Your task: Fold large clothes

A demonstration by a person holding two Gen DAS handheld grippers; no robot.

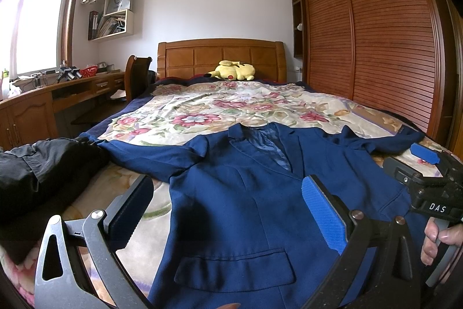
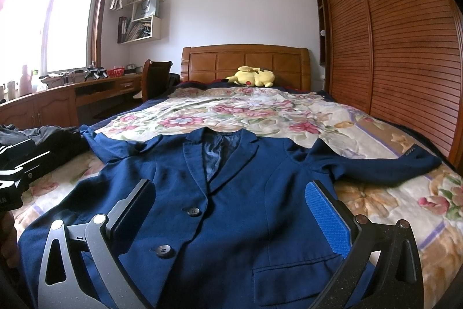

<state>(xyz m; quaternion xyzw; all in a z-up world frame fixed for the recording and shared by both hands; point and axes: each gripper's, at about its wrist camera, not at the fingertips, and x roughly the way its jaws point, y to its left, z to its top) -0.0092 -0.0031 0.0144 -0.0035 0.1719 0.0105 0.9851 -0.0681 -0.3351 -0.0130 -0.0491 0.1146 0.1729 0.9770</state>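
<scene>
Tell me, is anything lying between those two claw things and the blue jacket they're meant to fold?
Nothing visible does. The blue jacket lies spread flat on the bed, with the left gripper and right gripper both open right above it. The black clothes sit off beside its left sleeve, and the yellow plush toy is far back.

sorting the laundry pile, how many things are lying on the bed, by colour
Blue: 1, the blazer
Black: 1, the dark garment
Yellow: 1, the plush toy
Total: 3, all on the floral bedspread
</scene>
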